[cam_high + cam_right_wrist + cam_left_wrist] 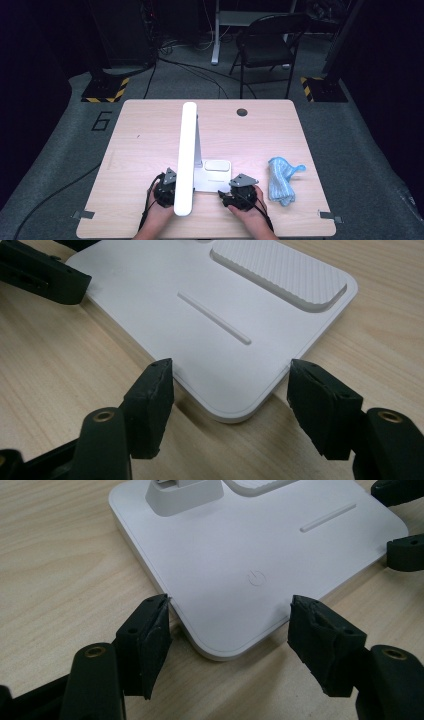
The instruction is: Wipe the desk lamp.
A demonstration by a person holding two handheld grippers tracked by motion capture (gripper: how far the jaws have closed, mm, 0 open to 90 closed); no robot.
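Surface: light wood-grain table (140,145), rounded corners, round dark grommet hole (242,112) near far edge beyond lamp base. Metal tabs at both near corners.

Room: dim; grey carpet floor (60,150) around table, painted numeral 6 (102,121) off far-left corner. Dark folding chair (267,42) well beyond lamp base, past far edge. Two stand feet with yellow-black hazard tape (105,90) on floor either side of chair. Cables across floor behind.

Item: white lamp base (260,545), flat, rounded square, on table near front edge, centre. Power symbol and raised slot on top; ribbed recessed pad (280,270) at one corner. White lamp arm (186,155) rising from base, leaning toward near edge, covering part of base in high view.

Tools: left gripper (230,635) at left near corner of lamp base, jaws apart, straddling corner, one pad at base edge, no clamp. Right gripper (231,395) at right near corner of lamp base, jaws spread wide either side of corner, clear of it.

Nearby: blue mesh cloth (282,180), bundled, right of lamp base, well apart from right gripper. Nothing between grippers and base.
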